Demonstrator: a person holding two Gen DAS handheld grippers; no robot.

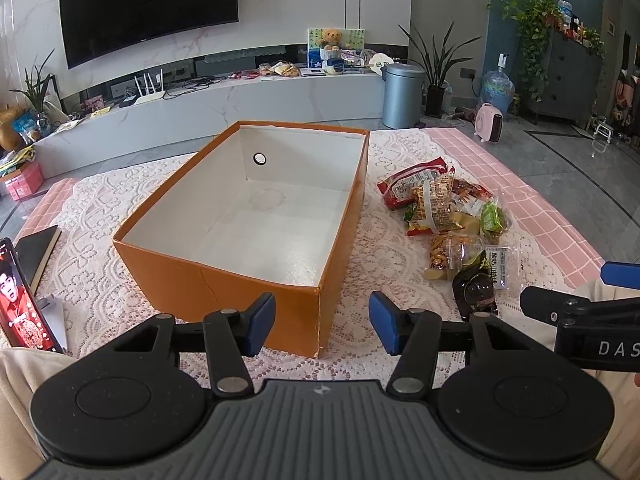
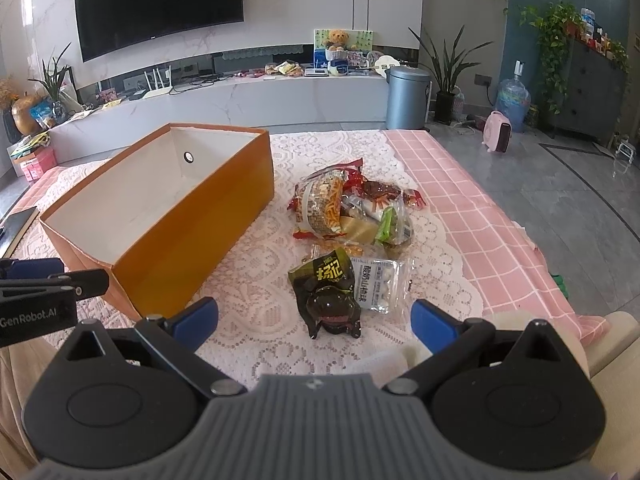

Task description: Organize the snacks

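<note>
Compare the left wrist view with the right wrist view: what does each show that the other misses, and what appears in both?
Only the left wrist view shows the phone with a lit screen, propped at the table's near left, and the whole white floor of the orange box.

Only the right wrist view shows a golden vase at far left.

Both show the box, the snack pile, the dark vacuum-packed snack, both open grippers, the television and the grey bin.

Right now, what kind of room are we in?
Most likely a living room at home. A big TV hangs on the wall above a long low cabinet, a teddy bear sits on it, and leafy houseplants stand nearby.
</note>
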